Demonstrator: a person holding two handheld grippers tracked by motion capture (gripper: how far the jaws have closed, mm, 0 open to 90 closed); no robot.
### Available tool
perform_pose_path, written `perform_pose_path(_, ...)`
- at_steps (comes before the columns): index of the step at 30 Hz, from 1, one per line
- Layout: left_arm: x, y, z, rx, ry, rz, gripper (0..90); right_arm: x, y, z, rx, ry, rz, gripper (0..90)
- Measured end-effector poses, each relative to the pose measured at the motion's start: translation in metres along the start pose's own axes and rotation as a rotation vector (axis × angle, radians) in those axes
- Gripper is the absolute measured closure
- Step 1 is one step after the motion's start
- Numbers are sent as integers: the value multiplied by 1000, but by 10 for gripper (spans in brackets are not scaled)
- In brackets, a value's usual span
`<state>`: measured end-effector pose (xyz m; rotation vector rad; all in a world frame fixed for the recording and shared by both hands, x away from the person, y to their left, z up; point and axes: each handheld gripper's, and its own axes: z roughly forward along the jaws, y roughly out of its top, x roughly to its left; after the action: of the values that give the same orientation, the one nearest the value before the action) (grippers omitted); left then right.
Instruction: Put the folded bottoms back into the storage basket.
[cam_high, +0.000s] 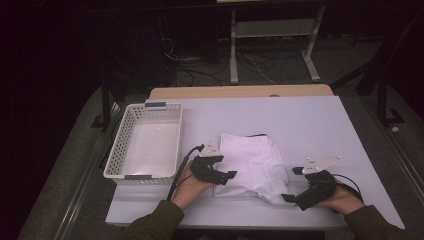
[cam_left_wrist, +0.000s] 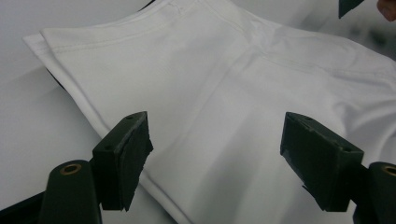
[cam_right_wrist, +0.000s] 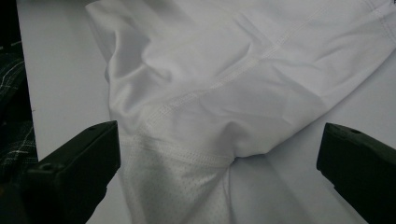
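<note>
A folded white garment lies on the white table, near its front edge. My left gripper hovers at the garment's left front edge, jaws wide open. In the left gripper view the garment spreads between and beyond the two jaws, its hemmed edge running past the left jaw. My right gripper sits at the garment's right front corner, also open. In the right gripper view a rumpled corner of the garment with a mesh panel lies between the jaws.
An empty white perforated basket stands on the table's left side. A wooden strip runs along the table's far edge. Beyond it are cables and a white stand's legs on a dark floor.
</note>
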<state>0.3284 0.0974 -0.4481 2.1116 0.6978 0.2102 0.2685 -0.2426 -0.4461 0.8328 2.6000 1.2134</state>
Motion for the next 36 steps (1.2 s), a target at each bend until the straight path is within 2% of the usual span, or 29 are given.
perform_pose_path(15,17,15,13,0,49,-38,219,0,0,-1,-2,2,0,0)
perform_pose_path(19,23,20,15,-7,73,-40,220,0,0,-1,-2,1,1,0)
perform_pose_path(30,41,31,26,-14,131,-83,222,0,0,-1,-6,3,1,0)
perform_pose_path(36,47,35,35,5,148,-88,223,0,0,-1,-6,4,-1,0)
